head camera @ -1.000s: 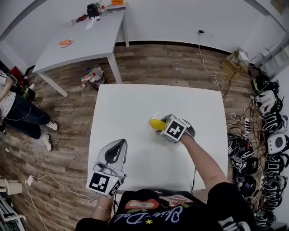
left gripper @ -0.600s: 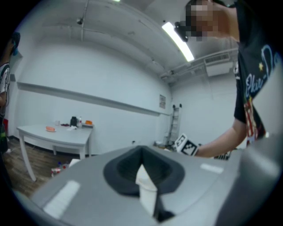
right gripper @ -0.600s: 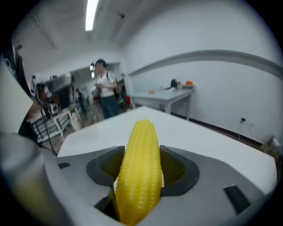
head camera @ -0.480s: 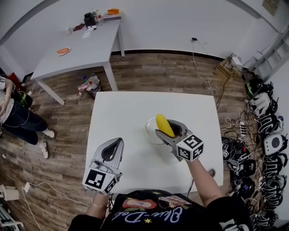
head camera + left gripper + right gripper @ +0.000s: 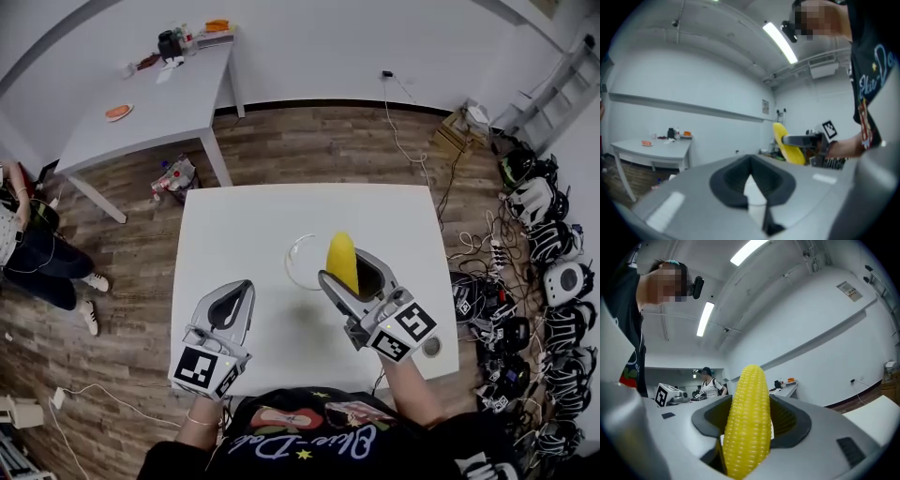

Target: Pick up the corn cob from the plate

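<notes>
Corn cob [image 5: 341, 262] | clamped upright in right gripper [image 5: 349, 272], off the plate [image 5: 291, 258] | left gripper [image 5: 234, 292] closed, empty | gripped low, so it could tip or slip lol

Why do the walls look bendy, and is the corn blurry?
Head view: the wide lens bows the table edges. Right gripper view: the corn cob is sharp, walls curve round it. Left gripper view: the jaws look soft, the ceiling light glares.

It looked like a lab for recording work: bare white walls and ceiling strip lights [image 5: 705, 318]; a plain white counter [image 5: 253, 234] on wood flooring [image 5: 319, 150]; headset-like devices [image 5: 548, 244] and tangled cables [image 5: 483, 305] crowded at 3 o'clock; a second counter [image 5: 159, 103] at 11 o'clock.
</notes>
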